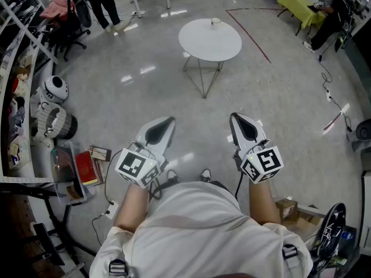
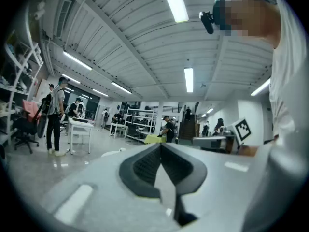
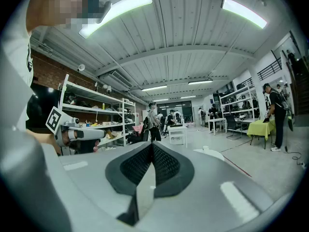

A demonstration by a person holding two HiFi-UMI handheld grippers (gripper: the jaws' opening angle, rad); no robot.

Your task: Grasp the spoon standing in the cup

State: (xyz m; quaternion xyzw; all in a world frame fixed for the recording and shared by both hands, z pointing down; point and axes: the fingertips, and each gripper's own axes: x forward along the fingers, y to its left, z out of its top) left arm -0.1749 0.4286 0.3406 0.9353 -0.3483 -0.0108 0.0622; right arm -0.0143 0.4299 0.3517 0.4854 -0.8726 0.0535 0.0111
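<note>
Head view showed left tongs [image 1: 170,120] and right tongs [image 1: 234,116] both clenched empty, held level, well apart from the round tabletop [image 1: 203,42] carrying a cup [image 1: 215,21].

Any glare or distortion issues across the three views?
Head view: lamp glare on the glossy floor; cup tiny on the table. Left gripper view: strong fisheye, dark corners, ceiling light blown out. Right gripper view: same fisheye, lights blown out too.

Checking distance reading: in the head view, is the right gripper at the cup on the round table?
No, the right gripper is near the person's body, far across the floor from the cup.
</note>
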